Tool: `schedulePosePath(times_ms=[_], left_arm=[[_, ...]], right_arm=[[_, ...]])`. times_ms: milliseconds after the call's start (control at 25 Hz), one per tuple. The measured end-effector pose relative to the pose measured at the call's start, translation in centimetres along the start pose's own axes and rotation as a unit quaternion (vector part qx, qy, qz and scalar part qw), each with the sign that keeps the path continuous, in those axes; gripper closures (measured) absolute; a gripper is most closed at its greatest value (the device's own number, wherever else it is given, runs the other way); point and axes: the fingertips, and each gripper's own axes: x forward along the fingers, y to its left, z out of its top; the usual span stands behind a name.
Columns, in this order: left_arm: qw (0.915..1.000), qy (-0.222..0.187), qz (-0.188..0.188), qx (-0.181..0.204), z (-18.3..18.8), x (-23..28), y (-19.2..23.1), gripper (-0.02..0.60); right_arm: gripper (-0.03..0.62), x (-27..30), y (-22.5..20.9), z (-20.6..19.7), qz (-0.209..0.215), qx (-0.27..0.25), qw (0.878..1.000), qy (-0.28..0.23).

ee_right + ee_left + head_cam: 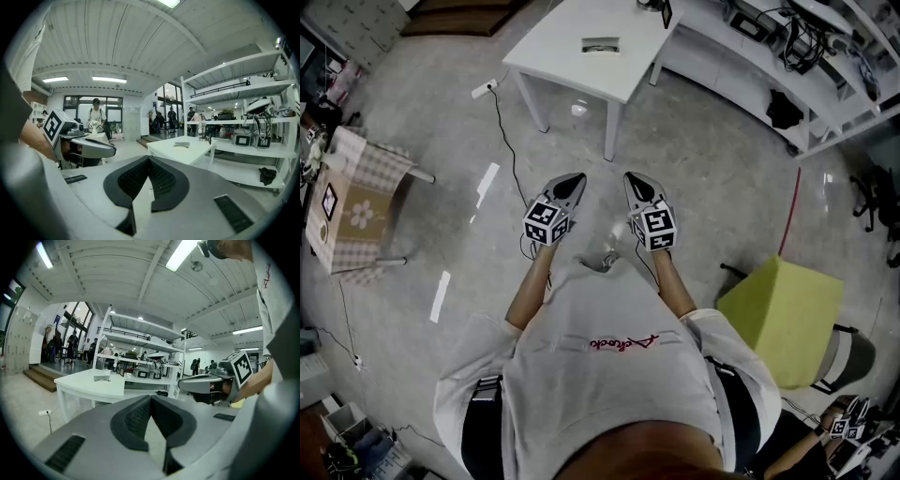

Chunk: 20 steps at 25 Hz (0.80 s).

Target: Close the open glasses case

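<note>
Fingers (133, 420) of left gripper (577, 180) shut tip to tip, nothing between. Same on right gripper (632, 180): dark pads (161, 180) pressed together, empty. Both held side by side, near each other, in front of the person's white shirt (609, 375), aimed toward the white tabletop (553, 47) ahead. Glasses case (600, 44) well apart from both, lying flat near the middle of that tabletop, long axis running left to right across the head view. Too small to tell which end faces where, or how far the lid stands open. Red script across the shirt's chest, not surely legible. Black-and-white square markers on each cube (547, 222).
</note>
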Motion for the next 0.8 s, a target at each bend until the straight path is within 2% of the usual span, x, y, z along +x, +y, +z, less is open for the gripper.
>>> schedulePosePath(times_ms=[800], left_arm=[[0.9997,-0.007,0.018,-0.017,-1.0,2.7,-1.4,0.555]], right_arm=[[0.586,0.1,-3.2,-0.1,0.014,-0.003,1.000,-0.006]])
